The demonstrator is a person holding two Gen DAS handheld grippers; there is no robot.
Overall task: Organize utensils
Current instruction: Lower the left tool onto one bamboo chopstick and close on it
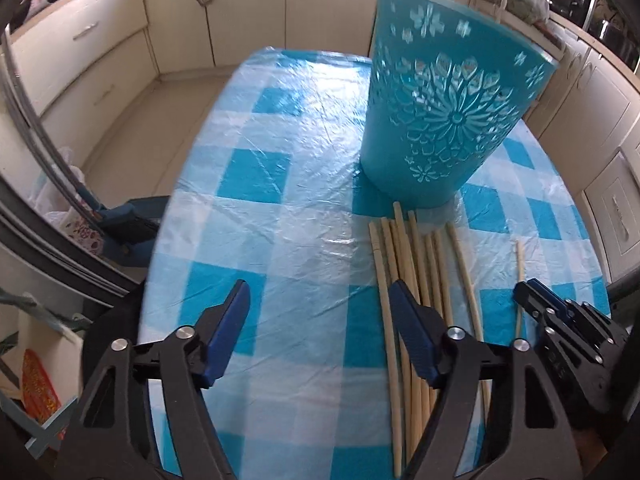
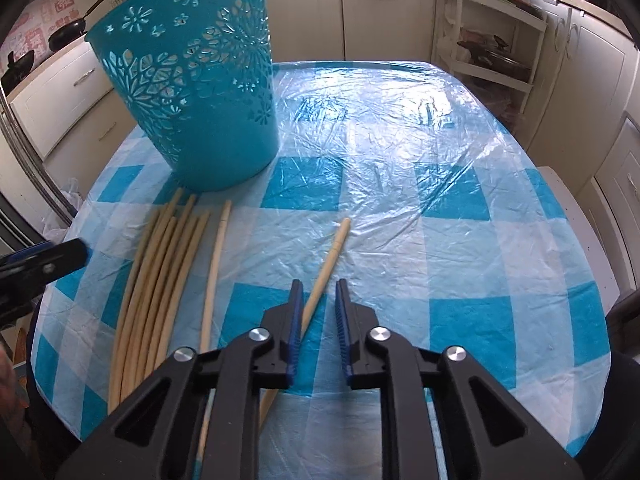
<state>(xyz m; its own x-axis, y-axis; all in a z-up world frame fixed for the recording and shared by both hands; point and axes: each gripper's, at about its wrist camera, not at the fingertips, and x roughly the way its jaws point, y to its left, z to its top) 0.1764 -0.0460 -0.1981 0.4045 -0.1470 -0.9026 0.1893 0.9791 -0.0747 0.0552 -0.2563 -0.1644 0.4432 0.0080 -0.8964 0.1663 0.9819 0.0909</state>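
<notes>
Teal basket (image 2: 192,80) stands just beyond bundled chopsticks (image 2: 160,280)

Kitchen interior, daylight glinting off plastic-covered blue-and-white checked table (image 2: 400,128). Cream cabinets (image 1: 248,8) lining walls, pale tiled floor (image 1: 132,120). Black pans (image 2: 66,32) on left counter; white open shelf rack (image 2: 492,40) at right.

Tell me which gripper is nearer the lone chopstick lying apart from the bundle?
Right. The right gripper straddles the lone chopstick; the left gripper sits beyond the bundle.
</notes>
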